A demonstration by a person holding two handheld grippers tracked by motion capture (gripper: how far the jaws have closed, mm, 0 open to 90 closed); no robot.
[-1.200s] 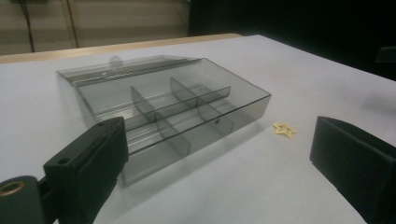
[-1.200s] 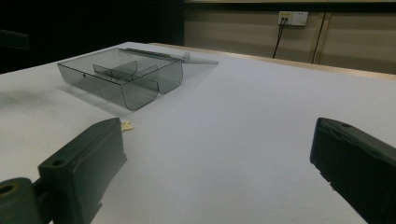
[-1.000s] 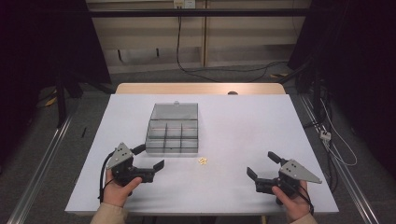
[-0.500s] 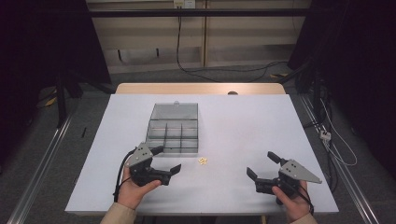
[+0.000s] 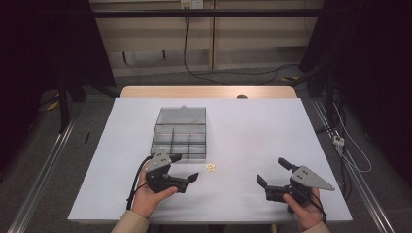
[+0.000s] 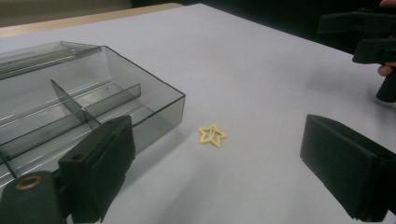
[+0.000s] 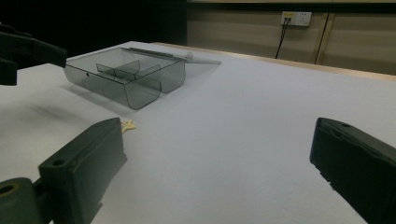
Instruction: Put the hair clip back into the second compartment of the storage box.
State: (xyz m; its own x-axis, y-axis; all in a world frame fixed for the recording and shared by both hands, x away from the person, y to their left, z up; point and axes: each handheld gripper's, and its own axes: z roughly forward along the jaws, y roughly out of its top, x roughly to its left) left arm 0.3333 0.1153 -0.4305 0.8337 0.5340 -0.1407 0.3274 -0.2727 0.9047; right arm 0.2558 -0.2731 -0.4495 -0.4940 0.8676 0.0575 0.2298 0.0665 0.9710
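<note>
A small yellow star (image 5: 211,167) (image 6: 212,135) (image 7: 128,125) lies flat on the white table, just in front of the near right corner of a clear grey compartment box (image 5: 180,133) (image 6: 70,107) (image 7: 126,77). My left gripper (image 5: 186,167) (image 6: 219,154) is a short way to the star's left and points at it. Its jaws have just been closing a little; they still stand wide, with nothing between them. My right gripper (image 5: 271,171) (image 7: 215,154) rests open near the front right, empty, with its jaws turned toward the star.
The box's lid (image 5: 182,115) lies open flat behind it. The white table top (image 5: 252,131) stretches bare to the right and back of the box. Cables and a rail run along the floor at both sides of the table.
My left gripper has moved to the right along the front of the box and now sits close to the star. The right gripper has kept still.
</note>
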